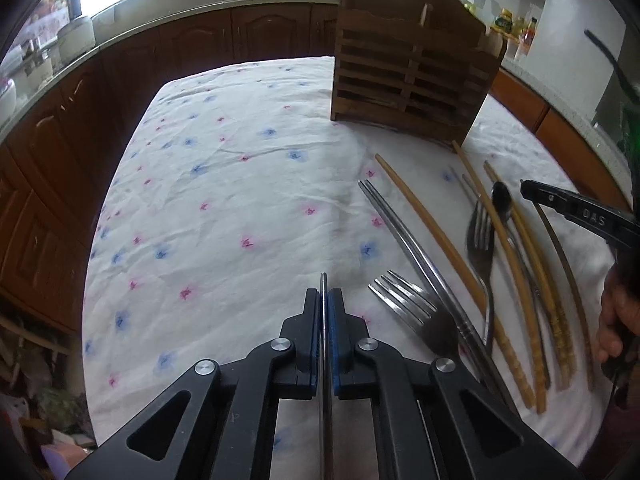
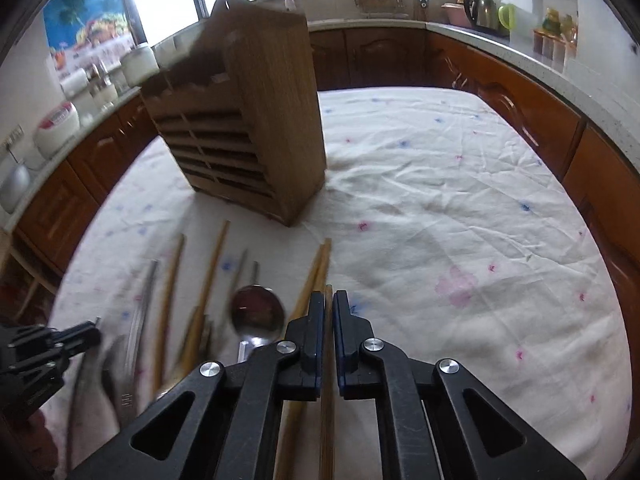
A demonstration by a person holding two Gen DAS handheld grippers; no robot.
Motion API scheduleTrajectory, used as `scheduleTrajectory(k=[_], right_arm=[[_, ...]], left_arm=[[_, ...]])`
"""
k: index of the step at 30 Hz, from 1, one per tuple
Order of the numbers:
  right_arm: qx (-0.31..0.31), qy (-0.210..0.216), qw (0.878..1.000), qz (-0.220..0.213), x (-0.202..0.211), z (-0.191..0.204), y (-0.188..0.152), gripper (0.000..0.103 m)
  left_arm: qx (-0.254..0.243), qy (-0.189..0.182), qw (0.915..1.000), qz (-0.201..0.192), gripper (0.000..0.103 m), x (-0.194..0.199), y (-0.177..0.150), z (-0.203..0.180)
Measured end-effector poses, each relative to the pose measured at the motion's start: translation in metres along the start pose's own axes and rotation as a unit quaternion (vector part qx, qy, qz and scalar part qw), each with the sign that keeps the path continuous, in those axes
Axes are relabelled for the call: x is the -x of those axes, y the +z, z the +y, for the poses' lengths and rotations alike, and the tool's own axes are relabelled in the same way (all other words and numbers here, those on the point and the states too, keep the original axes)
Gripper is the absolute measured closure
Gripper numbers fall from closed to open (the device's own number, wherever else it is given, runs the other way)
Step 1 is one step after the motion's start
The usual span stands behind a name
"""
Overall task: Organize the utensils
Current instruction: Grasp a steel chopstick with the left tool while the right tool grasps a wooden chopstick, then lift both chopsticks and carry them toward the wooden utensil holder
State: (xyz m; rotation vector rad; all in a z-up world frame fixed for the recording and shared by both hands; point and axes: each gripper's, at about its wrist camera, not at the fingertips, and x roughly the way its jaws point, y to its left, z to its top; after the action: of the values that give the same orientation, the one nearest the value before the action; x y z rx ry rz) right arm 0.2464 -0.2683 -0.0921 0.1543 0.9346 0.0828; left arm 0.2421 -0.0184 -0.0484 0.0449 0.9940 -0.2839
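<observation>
My left gripper [image 1: 325, 296] is shut on a thin metal utensil [image 1: 323, 280] seen edge-on; its tip pokes out past the blue pads. My right gripper [image 2: 329, 300] is shut on a brown wooden chopstick [image 2: 327, 432] that runs back under the jaws, with two more chopsticks [image 2: 316, 276] just left of it. A slatted wooden utensil holder [image 1: 412, 76] [image 2: 256, 120] stands upright beyond both. On the cloth lie two forks [image 1: 412, 304] [image 1: 482, 240], a pair of metal chopsticks [image 1: 404, 236], several wooden chopsticks [image 1: 424, 220] and a spoon [image 2: 256, 312].
A white floral tablecloth [image 1: 224, 200] covers the table. Brown cabinets [image 1: 60, 152] and a counter with jars and an electric kettle [image 2: 480, 10] ring it. A hand [image 1: 616, 320] shows at the right edge of the left wrist view.
</observation>
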Motion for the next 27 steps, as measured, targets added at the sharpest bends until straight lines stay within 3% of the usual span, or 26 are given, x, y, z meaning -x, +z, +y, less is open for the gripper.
scheduleTrajectory(k=[16,27], right_arm=[[0.002,0.058,0.994,-0.094,0.091,0.021,0.017,0.099],[0.006,0.067,0.984,-0.166,0.142,0.029,0.032,0.099]], left_arm=[[0.02,-0.067,0.9931,-0.094,0.101,0.11,-0.007,0.014],[0.021,-0.079,0.9841,-0.158,0.101,0.163,-0.013,0.017]])
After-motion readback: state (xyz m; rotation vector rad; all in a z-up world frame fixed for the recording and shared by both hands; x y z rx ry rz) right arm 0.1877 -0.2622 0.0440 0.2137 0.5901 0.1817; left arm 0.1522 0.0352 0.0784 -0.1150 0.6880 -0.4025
